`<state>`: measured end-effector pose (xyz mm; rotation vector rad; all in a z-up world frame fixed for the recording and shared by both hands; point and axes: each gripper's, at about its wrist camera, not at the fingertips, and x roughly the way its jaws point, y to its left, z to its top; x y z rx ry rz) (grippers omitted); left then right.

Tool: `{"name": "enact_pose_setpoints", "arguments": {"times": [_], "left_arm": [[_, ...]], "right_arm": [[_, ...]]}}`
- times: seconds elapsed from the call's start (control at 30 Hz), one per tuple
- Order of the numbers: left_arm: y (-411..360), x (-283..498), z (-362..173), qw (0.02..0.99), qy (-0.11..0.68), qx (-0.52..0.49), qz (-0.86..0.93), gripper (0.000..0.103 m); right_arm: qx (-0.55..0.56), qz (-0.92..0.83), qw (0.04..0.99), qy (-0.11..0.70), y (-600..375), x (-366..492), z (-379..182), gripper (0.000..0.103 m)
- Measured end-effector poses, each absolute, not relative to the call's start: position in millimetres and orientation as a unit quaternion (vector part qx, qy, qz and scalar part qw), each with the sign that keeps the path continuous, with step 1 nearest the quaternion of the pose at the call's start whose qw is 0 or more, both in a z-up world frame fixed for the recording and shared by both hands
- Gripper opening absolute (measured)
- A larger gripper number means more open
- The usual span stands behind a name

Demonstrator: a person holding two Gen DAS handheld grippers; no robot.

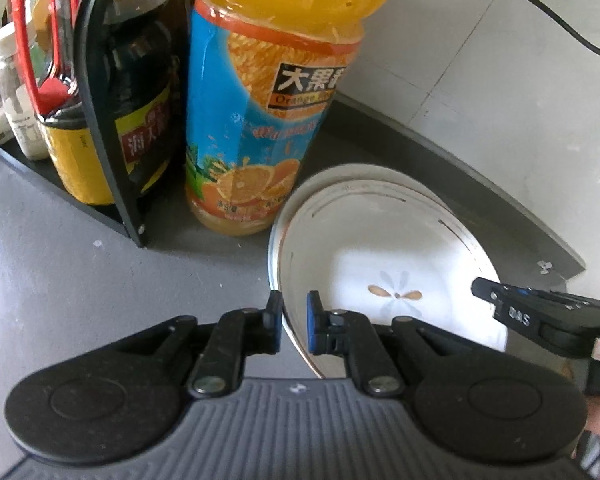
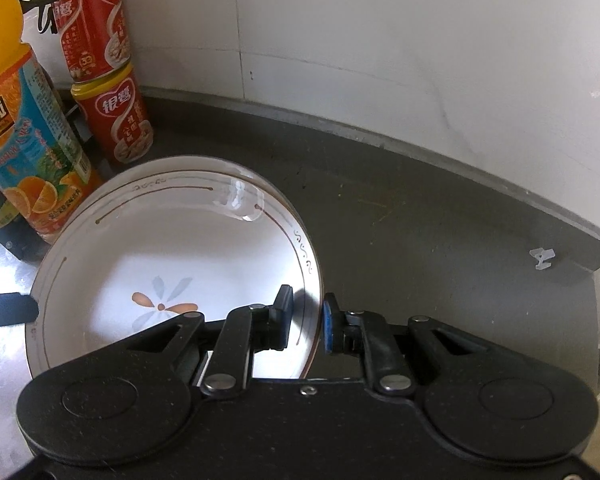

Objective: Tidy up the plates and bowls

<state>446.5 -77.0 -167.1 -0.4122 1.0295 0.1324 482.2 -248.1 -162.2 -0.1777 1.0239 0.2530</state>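
A white plate (image 1: 384, 248) with a leaf motif and thin brown rim lines lies on the grey counter, with a second rim showing under it on the left. It also shows in the right wrist view (image 2: 172, 248). My left gripper (image 1: 294, 322) straddles the plate's left rim, jaws slightly apart, one pad outside and one inside. My right gripper (image 2: 309, 320) straddles the plate's right rim the same way, with a small gap at the pads. The right gripper's tip also shows in the left wrist view (image 1: 500, 300).
An orange juice bottle (image 1: 268, 112) stands just behind the plate. A black rack (image 1: 112, 132) with sauce bottles stands to its left. Two stacked red cans (image 2: 112, 80) stand by the white tiled wall (image 2: 380, 60). The counter's raised back edge (image 2: 420, 160) runs behind.
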Motion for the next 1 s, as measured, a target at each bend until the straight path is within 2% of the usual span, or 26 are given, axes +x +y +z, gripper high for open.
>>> {"name": "enact_pose_setpoints", "arguments": {"times": [0.3,0.57,0.67,0.8,0.87,0.93,1.0], "left_arm": [[-85,438,-180,0.842,0.499,-0.196,0.054,0.01],[-87,440,-181,0.852,0.49,-0.175,0.058,0.011],[-86,441,-179,0.847,0.498,-0.179,0.058,0.011],[-89,438,-164,0.854,0.493,-0.157,0.054,0.011],[-93,437,-156,0.861,0.487,-0.145,0.034,0.016],[-99,434,-148,0.864,0.483,-0.137,0.02,0.031],[-105,431,-139,0.868,0.479,-0.131,0.014,0.042]], "right_arm": [[-0.097,0.112,0.861,0.486,-242,486,-164,0.018],[-0.059,0.113,0.864,0.488,-259,480,-148,0.02],[-0.017,0.109,0.867,0.486,-277,472,-132,0.034],[-0.008,0.098,0.87,0.483,-300,455,-116,0.043],[-0.008,0.09,0.867,0.49,-309,448,-114,0.043],[0.005,0.079,0.863,0.499,-320,442,-113,0.043],[0.015,0.073,0.859,0.507,-329,435,-114,0.043]]}}
